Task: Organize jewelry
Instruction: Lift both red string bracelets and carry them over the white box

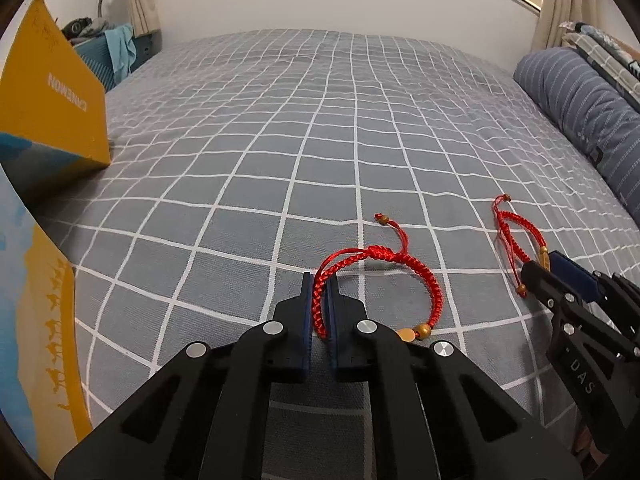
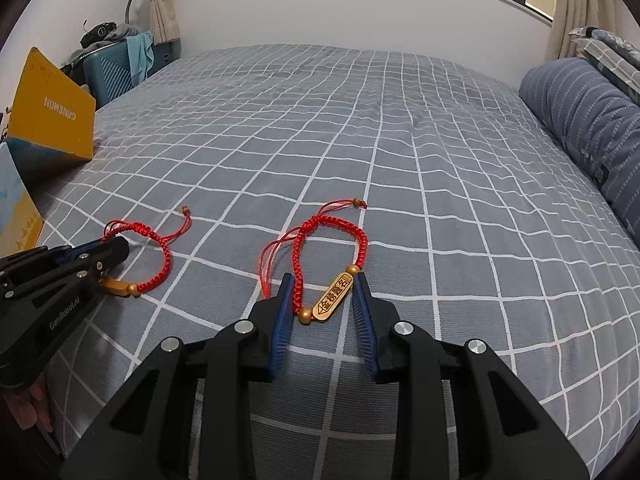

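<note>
Yellow cardboard first, at far left: an open box [image 1: 56,92] printed "CANEMON" stands on the bedsheet [image 1: 280,128], its flap raised; judged the likely destination for the jewelry.

Left gripper [image 1: 318,304]: jaws nearly closed, clamped on the braided cord of the left bracelet [image 1: 400,264], a red woven band. Its gold bead and plate lie on the sheet just beside the right finger. The far part of the loop arches up from the fabric with a shadow beneath, so it looks partly raised. Step judged: grasp made, ready to lift.

Right gripper [image 2: 322,300]: jaws spread, grasping nothing. The right bracelet [image 2: 332,240] lies flat on the sheet, and its gold name plate [image 2: 333,298] sits between the two blue pads [image 2: 280,320]. The left pad is at the braid; whether it touches, cannot tell. Step judged: pre-grasp.

Next move, judged: close the right jaws on the plate or the cord beside it, then carry both pieces left toward the box. Risk: thin cord slipping, loose tail ends snagging.

Surface: soft grey bedsheet with white grid lines, lightly wrinkled. Room: a blue suitcase [image 2: 116,72] with clothes heaped on it and a lamp at back left, white wall, window and curtain at upper right, a striped blue pillow [image 2: 592,120] along the right edge.
</note>
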`<state>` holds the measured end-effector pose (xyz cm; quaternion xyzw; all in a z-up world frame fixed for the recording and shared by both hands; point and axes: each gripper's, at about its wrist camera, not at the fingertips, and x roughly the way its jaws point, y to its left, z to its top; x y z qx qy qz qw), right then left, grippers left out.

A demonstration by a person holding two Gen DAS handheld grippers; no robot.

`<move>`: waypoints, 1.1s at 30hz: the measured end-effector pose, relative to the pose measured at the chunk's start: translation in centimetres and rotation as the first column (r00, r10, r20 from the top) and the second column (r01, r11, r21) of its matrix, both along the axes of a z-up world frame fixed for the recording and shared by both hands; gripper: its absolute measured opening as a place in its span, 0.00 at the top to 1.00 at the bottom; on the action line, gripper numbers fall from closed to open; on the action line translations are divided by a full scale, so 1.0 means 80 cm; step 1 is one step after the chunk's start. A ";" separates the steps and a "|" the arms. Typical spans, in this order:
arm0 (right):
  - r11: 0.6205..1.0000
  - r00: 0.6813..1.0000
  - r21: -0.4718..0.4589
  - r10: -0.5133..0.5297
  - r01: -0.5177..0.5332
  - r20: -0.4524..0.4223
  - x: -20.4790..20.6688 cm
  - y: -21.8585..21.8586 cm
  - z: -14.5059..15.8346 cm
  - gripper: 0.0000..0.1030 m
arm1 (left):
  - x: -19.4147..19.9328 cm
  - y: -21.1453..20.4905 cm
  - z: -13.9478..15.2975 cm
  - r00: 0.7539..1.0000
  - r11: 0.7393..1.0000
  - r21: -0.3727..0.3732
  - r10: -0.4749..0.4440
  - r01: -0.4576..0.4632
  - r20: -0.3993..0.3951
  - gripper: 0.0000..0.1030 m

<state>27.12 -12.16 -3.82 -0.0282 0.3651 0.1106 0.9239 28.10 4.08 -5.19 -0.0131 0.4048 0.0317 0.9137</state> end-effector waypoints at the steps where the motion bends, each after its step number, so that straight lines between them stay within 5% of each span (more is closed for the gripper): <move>1: 1.000 1.000 0.003 0.000 0.000 -0.003 0.001 -0.001 0.000 0.73 | 0.000 0.000 0.001 1.000 1.000 -0.001 -0.001 0.001 0.000 0.95; 33: 0.998 0.999 0.063 -0.022 0.020 0.034 -0.052 -0.025 0.070 0.73 | -0.059 -0.009 0.079 0.999 0.998 -0.039 -0.039 0.040 0.030 0.95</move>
